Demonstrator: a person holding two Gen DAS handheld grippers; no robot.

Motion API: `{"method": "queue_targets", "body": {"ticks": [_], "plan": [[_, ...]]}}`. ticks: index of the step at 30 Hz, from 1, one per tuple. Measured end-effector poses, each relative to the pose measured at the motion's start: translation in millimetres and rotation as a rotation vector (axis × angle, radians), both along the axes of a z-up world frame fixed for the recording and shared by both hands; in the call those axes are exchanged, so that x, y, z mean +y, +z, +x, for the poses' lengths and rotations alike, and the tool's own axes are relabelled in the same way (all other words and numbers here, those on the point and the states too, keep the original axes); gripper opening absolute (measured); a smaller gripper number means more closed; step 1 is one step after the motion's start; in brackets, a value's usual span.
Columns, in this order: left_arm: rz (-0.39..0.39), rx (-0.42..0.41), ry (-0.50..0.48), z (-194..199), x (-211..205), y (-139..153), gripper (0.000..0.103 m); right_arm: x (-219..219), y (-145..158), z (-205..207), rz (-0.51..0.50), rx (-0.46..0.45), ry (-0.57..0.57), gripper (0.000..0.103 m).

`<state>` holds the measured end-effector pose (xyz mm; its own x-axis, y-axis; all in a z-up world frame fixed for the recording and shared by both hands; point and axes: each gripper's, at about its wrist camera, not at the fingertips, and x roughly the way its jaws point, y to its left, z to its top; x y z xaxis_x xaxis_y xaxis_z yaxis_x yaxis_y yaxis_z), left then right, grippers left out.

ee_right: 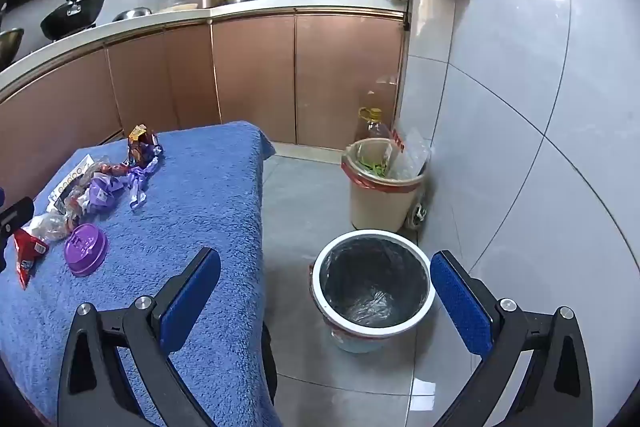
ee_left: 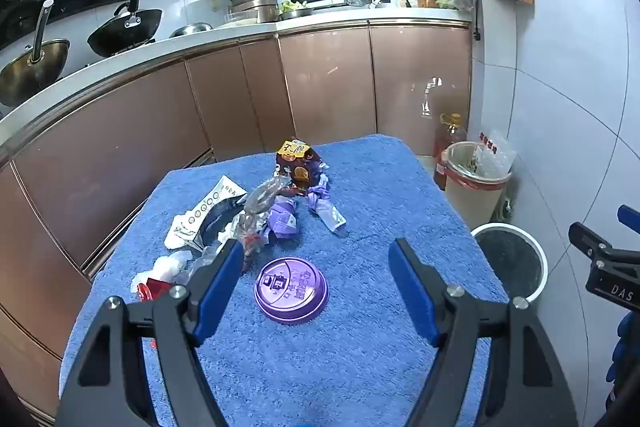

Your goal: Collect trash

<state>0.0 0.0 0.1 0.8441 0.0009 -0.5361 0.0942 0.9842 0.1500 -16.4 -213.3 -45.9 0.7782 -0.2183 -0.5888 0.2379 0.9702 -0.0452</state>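
Trash lies on a table under a blue towel [ee_left: 360,187]: a purple cup lid [ee_left: 291,290], a brown snack wrapper [ee_left: 297,163], purple wrappers [ee_left: 285,221], clear crumpled plastic [ee_left: 260,203], a white paper packet [ee_left: 204,215] and a red wrapper [ee_left: 154,287]. My left gripper [ee_left: 318,259] hovers open just over the lid, nothing between its blue pads. My right gripper [ee_right: 326,267] stands wide open and empty past the table's right edge, above a white-rimmed bin with a black liner [ee_right: 374,287]. The lid [ee_right: 85,254] and red wrapper [ee_right: 26,259] also show in the right wrist view.
A beige bin [ee_right: 384,187] holding rubbish stands by the tiled wall, an oil bottle [ee_right: 374,125] behind it. Brown cabinets [ee_left: 328,83] and a counter with woks [ee_left: 124,27] run behind the table. Grey floor tiles [ee_right: 296,207] lie between table and bins.
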Motion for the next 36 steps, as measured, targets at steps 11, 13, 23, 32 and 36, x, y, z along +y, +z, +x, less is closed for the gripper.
{"method": "queue_targets", "body": {"ticks": [11, 13, 23, 32, 36], "plan": [[-0.011, 0.010, -0.008, 4, -3, -14, 0.074, -6, 3, 5, -0.008, 0.012, -0.025, 0.103], [-0.008, 0.018, -0.011, 4, -7, -14, 0.074, -8, 1, 0, -0.008, 0.000, -0.027, 0.103], [-0.027, 0.025, -0.015, 8, -3, -11, 0.074, -9, 2, -1, -0.012, -0.009, -0.037, 0.103], [-0.044, -0.009, 0.001, 5, -1, -5, 0.074, -9, 5, -2, -0.017, -0.017, -0.034, 0.103], [-0.046, -0.018, 0.000, 4, -1, -4, 0.074, -8, 6, -1, -0.019, -0.017, -0.033, 0.103]]}}
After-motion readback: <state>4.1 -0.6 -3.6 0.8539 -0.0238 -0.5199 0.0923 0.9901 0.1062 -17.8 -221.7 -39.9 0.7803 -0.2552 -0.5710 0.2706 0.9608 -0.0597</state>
